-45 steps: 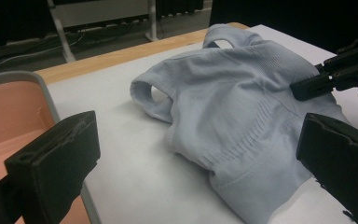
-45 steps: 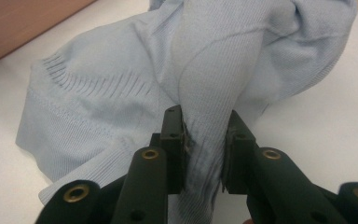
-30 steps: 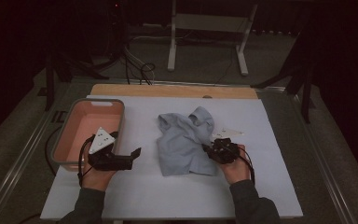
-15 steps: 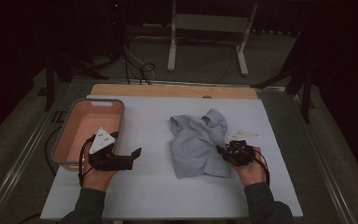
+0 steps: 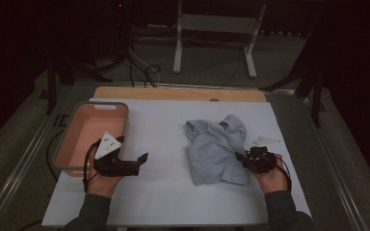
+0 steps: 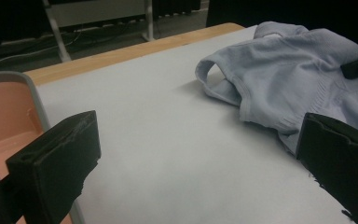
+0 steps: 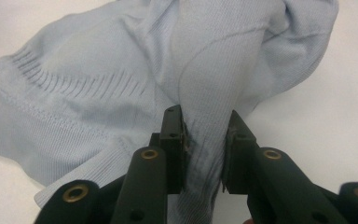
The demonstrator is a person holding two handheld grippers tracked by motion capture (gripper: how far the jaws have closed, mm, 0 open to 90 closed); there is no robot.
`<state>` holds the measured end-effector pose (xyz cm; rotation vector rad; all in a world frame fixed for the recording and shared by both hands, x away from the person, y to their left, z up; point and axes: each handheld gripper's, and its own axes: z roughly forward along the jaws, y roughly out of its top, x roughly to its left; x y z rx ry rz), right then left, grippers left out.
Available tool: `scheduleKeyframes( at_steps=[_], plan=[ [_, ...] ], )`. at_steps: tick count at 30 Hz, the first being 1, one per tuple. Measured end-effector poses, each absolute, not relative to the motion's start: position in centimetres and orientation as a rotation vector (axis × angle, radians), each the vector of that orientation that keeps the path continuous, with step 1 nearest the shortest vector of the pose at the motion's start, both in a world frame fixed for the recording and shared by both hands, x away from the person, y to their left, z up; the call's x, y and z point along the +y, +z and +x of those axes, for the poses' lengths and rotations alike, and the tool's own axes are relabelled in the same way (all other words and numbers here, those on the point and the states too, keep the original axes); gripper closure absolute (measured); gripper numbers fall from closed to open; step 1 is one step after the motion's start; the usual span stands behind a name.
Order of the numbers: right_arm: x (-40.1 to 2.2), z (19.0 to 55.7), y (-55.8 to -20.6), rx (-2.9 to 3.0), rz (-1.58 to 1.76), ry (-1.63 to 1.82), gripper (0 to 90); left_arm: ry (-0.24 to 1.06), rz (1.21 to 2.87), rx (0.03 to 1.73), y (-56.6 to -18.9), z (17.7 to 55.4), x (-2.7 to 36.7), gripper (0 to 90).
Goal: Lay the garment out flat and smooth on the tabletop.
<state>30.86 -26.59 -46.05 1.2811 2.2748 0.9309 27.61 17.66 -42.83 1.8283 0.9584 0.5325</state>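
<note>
The pale blue garment (image 5: 218,150), clenched in the right claw (image 5: 243,157), has been dragged rightward across the counter (image 5: 164,125), away from the pink bin (image 5: 94,130); the left claw (image 5: 142,157) rests released.

A dim lab: white-covered table (image 5: 173,192), bare metal stand (image 5: 212,43), loose cables (image 5: 144,72) on the floor.

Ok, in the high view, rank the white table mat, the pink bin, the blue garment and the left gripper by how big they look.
1. White table mat
2. Pink bin
3. Blue garment, close to the bin, so that order is unsure
4. Left gripper
</note>
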Motion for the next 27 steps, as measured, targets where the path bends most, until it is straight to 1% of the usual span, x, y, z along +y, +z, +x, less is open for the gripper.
scheduleKeyframes(
  at_steps=[10,27],
  plan=[
    [-24.9,30.9,-47.2,2.3,1.252,0.891,74.1,0.522,1.832,0.935,-43.0,27.5,16.6,2.3],
    [-21.5,31.6,-47.7,2.323,1.221,0.925,73.7,0.493,1.859,0.904,-43.5,27.6,15.1,3.0]
  ],
)
